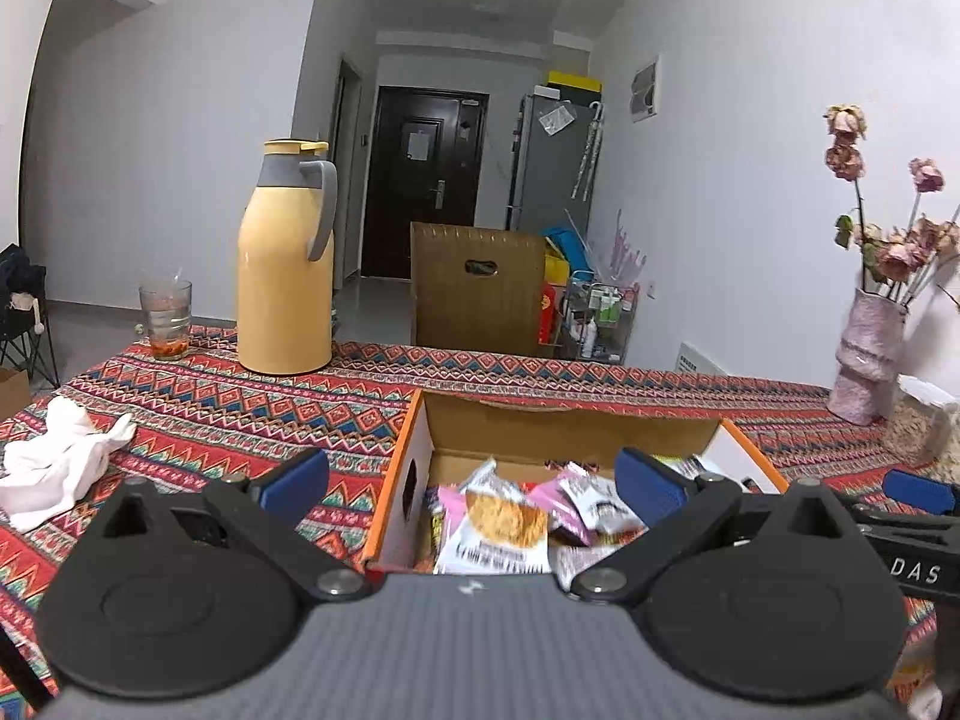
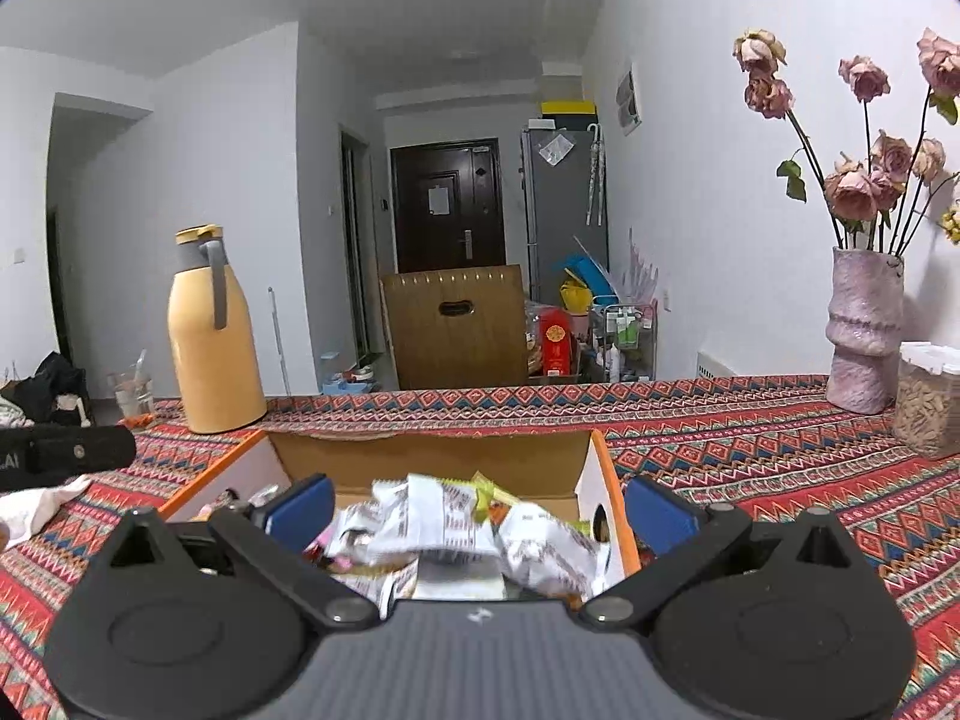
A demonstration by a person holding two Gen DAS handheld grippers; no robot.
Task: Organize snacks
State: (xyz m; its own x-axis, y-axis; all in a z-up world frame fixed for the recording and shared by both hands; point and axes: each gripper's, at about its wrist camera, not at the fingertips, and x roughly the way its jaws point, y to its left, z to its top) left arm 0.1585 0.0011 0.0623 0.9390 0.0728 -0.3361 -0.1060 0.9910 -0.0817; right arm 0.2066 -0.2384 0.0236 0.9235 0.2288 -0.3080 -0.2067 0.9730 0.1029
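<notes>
Holding both tools low over the table, you have your left gripper (image 1: 471,483) with jaws spread wide and nothing between them; one blue pad hangs outside the left wall of the box (image 1: 414,426), the other over its contents. Your right gripper (image 2: 478,513) is likewise spread wide and empty, its pads straddling the box's right wall (image 2: 606,480). The lower bodies of both tools block the near edge of the box in each view, so you cannot confirm how full it is at the front.

The snacks (image 1: 504,525) lie loose inside the box, a jumble of white, pink and yellow-green packets (image 2: 456,531); motion blur makes the printing unreadable. A round hole shows in each side wall.

To the left on the patterned tablecloth (image 1: 240,414) lies a crumpled white cloth (image 1: 54,468), partly cut off by the frame edge. Farther back stand a yellow flask (image 1: 285,264) and a glass (image 1: 166,321) with reddish residue. At the right stand a pink vase (image 2: 864,330) of dried roses and a lidded jar (image 2: 927,402), its contents hard to identify.

Beyond the table a chair back (image 2: 456,327), a cluttered cart (image 2: 624,330), a grey fridge (image 2: 561,204) and a dark door (image 2: 447,204) are visible.
</notes>
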